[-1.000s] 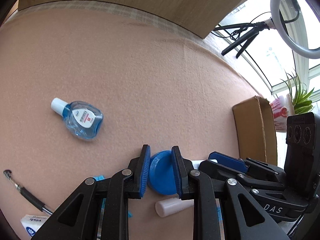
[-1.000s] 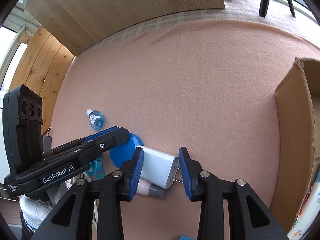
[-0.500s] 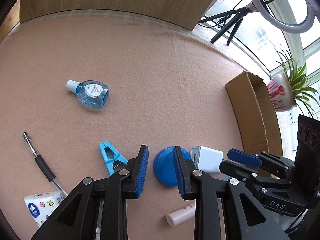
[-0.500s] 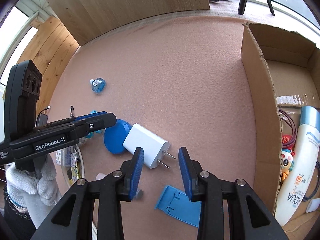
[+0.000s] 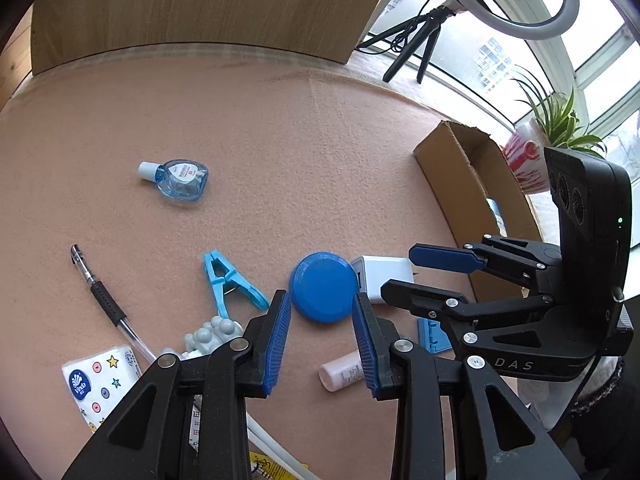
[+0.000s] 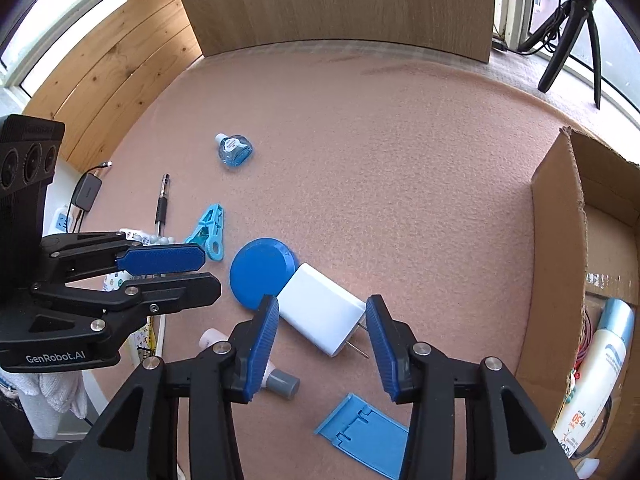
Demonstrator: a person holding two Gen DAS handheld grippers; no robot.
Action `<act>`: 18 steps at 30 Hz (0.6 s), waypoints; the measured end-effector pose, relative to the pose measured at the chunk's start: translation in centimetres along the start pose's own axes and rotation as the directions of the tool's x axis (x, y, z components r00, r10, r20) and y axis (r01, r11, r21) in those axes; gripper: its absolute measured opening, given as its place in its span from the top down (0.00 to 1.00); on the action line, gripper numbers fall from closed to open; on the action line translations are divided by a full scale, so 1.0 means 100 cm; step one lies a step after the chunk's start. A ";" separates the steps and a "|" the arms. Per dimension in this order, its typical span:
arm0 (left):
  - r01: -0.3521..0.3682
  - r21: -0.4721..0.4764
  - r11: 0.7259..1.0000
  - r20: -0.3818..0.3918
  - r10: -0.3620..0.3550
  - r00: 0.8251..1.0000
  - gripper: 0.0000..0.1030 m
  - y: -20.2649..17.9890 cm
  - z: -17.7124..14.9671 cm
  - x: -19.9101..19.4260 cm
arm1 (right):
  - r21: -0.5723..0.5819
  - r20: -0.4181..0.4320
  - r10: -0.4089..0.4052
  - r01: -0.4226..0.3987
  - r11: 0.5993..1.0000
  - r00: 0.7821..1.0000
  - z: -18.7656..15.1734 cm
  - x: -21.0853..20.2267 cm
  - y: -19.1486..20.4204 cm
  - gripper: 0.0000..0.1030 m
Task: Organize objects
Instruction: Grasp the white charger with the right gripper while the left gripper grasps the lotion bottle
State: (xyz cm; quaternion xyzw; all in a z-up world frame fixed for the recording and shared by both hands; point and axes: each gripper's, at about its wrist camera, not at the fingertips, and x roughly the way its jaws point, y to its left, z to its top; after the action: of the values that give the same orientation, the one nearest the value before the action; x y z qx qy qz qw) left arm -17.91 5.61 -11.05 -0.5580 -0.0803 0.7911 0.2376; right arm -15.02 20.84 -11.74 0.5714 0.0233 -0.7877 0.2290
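**Aligning Both Grippers Over the Lid and the Charger**

Hovering above the pink felt table [image 6: 400,160], both grippers carry nothing. The left gripper [image 5: 322,332] has just been opening; its jaws stand apart with no pad contact, and the blue round lid [image 5: 324,286] lies flat on the felt just ahead of the fingertips, centred on the gap. The right gripper [image 6: 322,334] has likewise just been opening; its jaws are spread and the white charger [image 6: 320,312] lies between and below them, untouched.

Key relation: the charger's long axis runs diagonally across the right gripper's gap, prongs toward the right finger and the far end touching or overlapping the lid. The right gripper is the nearer tool for the charger; the left is nearer the lid.

The cardboard box [image 6: 556,248] stands to the right, well apart from both items and closer to the right gripper. It already holds a sunscreen tube [image 6: 600,364].

Judgement: a descent by either gripper is the probable next step. Because lid and charger adjoin, lifting one could disturb the other.
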 end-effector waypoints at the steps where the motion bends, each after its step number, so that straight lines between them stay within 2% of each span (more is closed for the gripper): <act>1: 0.001 -0.009 1.000 0.010 -0.001 1.000 0.66 0.003 0.003 -0.005 | -0.008 -0.001 -0.009 0.009 1.000 1.000 0.001 0.000 0.001 0.58; 5: 0.028 -0.005 1.000 0.035 -0.027 0.999 0.62 0.002 0.011 -0.024 | -0.049 -0.004 -0.019 0.018 0.999 1.000 0.002 0.001 0.006 0.56; 9: 0.039 0.083 0.996 -0.020 -0.037 0.999 0.61 -0.017 0.001 -0.018 | -0.111 -0.002 -0.041 0.041 0.993 0.999 0.003 0.002 0.011 0.50; 11: 0.054 0.109 0.993 -0.057 -0.048 0.997 0.61 -0.024 -0.009 -0.010 | -0.139 -0.010 -0.042 0.040 0.989 0.999 0.005 0.005 0.014 0.49; 14: 0.039 0.126 0.991 -0.089 -0.028 0.996 0.60 -0.027 -0.022 0.000 | -0.176 -0.031 -0.059 0.053 0.983 0.998 0.006 0.013 0.017 0.49; 18: 0.036 0.165 0.986 -0.105 -0.019 0.994 0.60 -0.033 -0.034 0.006 | -0.194 -0.059 -0.051 0.039 0.980 0.997 0.001 0.019 0.016 0.49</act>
State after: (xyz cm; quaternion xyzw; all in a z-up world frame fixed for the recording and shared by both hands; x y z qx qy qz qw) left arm -13.98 8.34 -11.48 -0.5750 -0.0092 0.7618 0.2983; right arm -14.96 18.79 -13.07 0.5708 0.1199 -0.7680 0.2646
